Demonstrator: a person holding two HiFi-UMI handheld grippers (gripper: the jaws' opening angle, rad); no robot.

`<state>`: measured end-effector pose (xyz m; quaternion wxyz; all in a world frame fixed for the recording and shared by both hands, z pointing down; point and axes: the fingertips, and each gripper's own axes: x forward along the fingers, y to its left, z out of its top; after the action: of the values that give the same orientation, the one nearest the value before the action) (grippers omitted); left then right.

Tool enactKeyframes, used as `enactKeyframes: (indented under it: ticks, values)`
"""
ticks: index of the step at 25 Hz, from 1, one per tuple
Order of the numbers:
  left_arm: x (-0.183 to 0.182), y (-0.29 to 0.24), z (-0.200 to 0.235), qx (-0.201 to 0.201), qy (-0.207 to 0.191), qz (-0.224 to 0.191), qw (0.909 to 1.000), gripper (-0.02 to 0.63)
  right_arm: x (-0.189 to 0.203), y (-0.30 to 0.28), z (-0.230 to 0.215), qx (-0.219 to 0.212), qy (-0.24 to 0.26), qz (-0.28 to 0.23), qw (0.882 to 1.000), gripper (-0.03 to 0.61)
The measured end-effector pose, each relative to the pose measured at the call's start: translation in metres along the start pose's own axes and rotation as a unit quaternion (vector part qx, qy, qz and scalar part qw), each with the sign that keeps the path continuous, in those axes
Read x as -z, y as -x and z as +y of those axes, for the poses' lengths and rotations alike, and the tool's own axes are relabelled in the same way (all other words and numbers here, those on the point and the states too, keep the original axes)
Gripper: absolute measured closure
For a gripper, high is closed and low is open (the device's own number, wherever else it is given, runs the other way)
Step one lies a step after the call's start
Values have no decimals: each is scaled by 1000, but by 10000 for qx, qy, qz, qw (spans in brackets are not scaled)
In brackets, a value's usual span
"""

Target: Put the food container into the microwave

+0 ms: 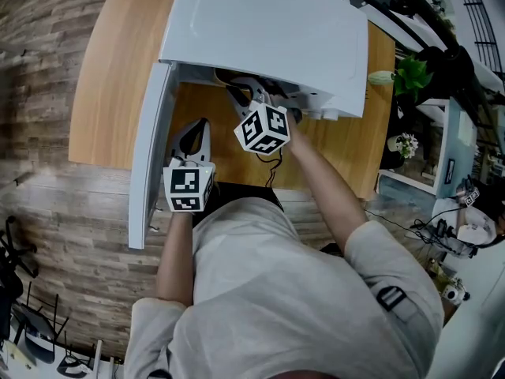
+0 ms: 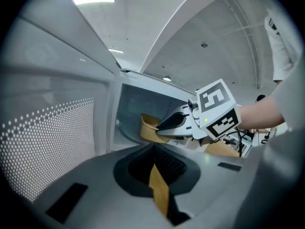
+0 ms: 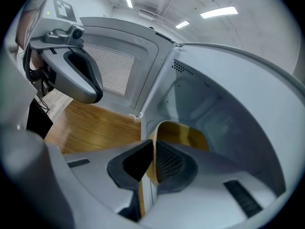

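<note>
The white microwave (image 1: 268, 30) stands on a wooden table (image 1: 118, 69) with its door (image 1: 150, 156) swung open to the left. My right gripper (image 3: 153, 149) reaches into the cavity (image 3: 214, 113), shut on the near rim of the tan food container (image 3: 186, 136). The container is inside the opening, near its floor. The left gripper view shows that container (image 2: 150, 128) at the right gripper's tips (image 2: 159, 127). My left gripper (image 1: 197, 126) hovers outside beside the open door, shut, with nothing held.
The door's dotted window (image 2: 47, 142) is close on the left of my left gripper. Bare wooden tabletop (image 3: 90, 123) lies in front of the microwave. A cable (image 1: 272, 164) hangs from the right gripper. A plant (image 1: 410, 73) and shelves stand to the right.
</note>
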<state>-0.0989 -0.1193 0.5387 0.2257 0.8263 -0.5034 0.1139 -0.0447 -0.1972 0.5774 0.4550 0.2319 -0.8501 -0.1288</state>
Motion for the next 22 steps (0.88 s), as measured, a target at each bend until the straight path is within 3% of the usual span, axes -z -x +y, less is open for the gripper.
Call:
enactKeyframes:
  ticks: [22]
  values:
    - [0,-2,2,-55,-3,46,10000,601,-2,-18,-18,224,33,100,9997,546]
